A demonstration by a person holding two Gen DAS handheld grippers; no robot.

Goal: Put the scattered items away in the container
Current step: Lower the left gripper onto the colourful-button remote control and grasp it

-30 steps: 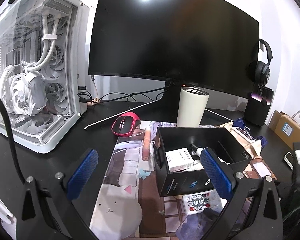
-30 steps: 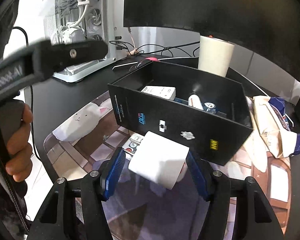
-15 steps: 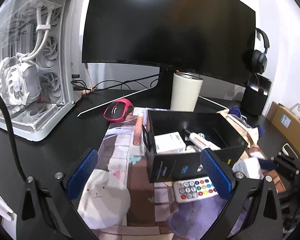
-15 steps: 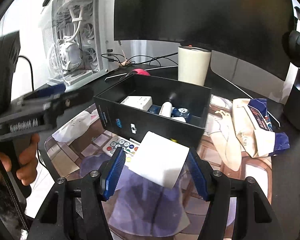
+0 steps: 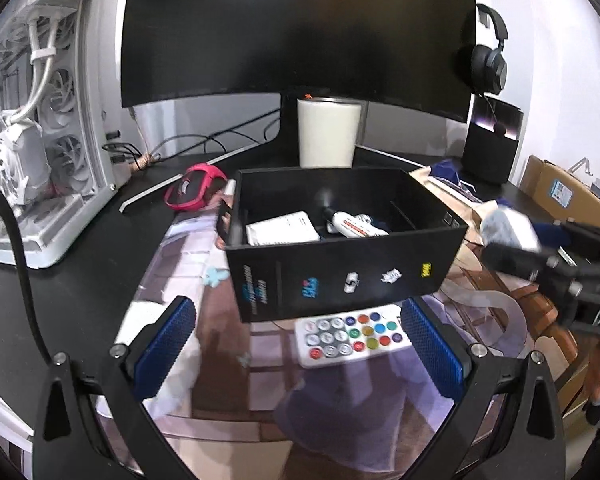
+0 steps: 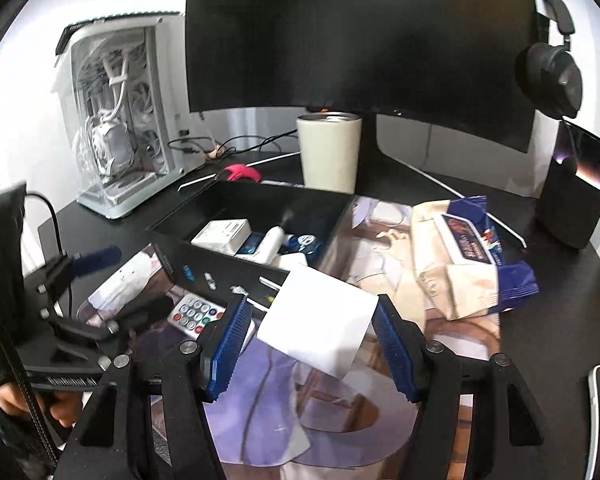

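Blur over right claw [image 5: 512, 240] in left wrist view, its white block [image 5: 508, 228] barely readable there. Left to right from right wrist: left claw [image 6: 96, 260] partly cropped, only one blue pad clear; black box [image 6: 256, 200] on worktop [image 6: 100, 216], holding a small white carton [image 6: 222, 236] and a tube [image 6: 272, 242] lying with long axis toward the monitor; right claw [image 6: 312, 328] clenched on white block [image 6: 320, 320], tilted, raised just before the box's near wall. Visible best from left wrist: left claw [image 5: 300, 344] spread wide, empty, above colour-button remote [image 5: 352, 332] lying crosswise, touching box front.
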